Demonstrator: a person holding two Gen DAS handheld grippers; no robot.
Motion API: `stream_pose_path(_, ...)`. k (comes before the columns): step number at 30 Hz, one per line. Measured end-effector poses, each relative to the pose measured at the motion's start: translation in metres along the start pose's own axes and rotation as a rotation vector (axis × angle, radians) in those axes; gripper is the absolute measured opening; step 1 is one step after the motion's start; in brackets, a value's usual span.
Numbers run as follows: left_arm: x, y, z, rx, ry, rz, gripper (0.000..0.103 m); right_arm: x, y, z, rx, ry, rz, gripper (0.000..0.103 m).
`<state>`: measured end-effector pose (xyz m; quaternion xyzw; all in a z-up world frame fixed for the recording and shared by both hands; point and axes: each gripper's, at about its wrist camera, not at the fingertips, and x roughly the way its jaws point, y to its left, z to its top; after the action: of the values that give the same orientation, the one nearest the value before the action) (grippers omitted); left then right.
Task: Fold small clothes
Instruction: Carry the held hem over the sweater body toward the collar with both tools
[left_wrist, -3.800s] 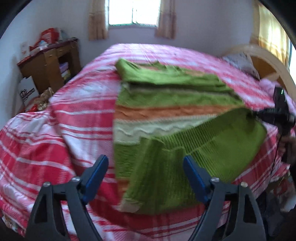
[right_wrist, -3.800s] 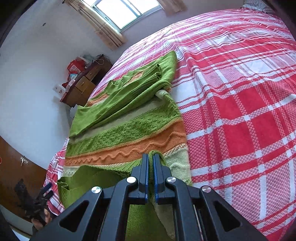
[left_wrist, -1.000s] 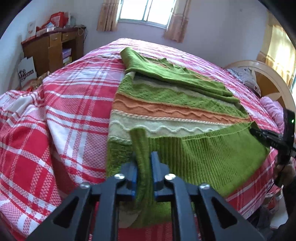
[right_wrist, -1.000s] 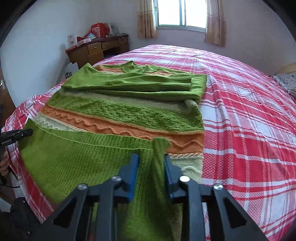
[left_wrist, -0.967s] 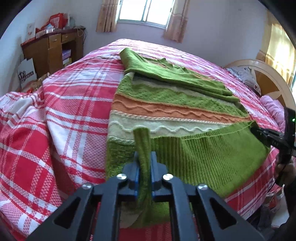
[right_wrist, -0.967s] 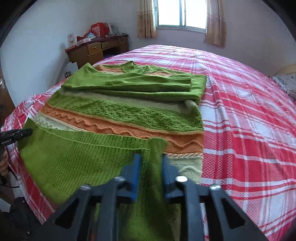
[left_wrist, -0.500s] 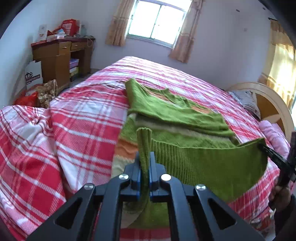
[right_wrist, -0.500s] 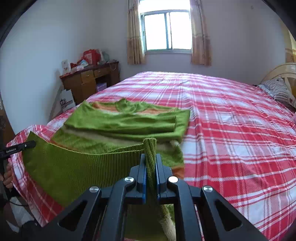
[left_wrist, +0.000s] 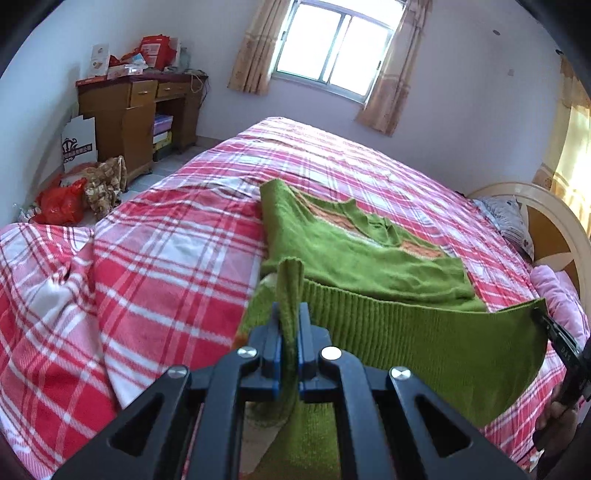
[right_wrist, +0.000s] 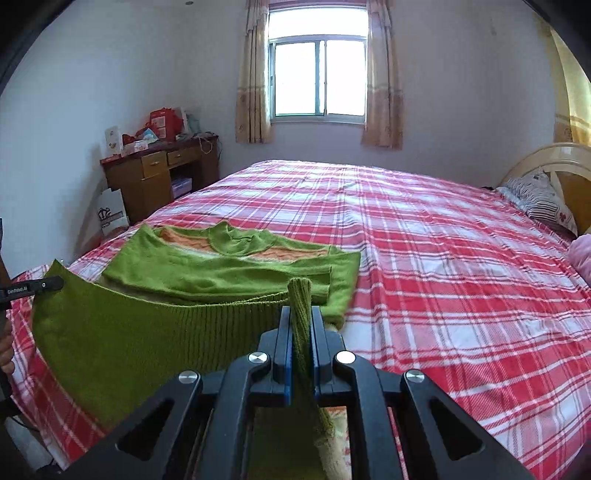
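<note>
I've lifted the sweater's (left_wrist: 369, 258) ribbed hem (right_wrist: 147, 332) off the bed (right_wrist: 443, 258), up from lying flat a second ago; my left gripper (left_wrist: 289, 343) and right gripper (right_wrist: 300, 345) each pinch a corner, ready to carry it toward the collar. The raised hem hides the striped middle behind it.

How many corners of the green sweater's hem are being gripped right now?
2. The left gripper is shut on one corner of the green sweater, and the right gripper is shut on the opposite corner, with the ribbed hem raised between them above the plaid bed.
</note>
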<state>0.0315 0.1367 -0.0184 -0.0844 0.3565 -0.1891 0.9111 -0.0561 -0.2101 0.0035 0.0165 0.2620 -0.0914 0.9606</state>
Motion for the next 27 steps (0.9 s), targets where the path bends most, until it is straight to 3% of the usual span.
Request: stream_pose_path(27, 0.07, -0.014, 0.083, -0.03, -0.028, 0.002, 0.006, 0.082, -0.025, 0.061, 0.012, -0.018, -0.075, 0.007)
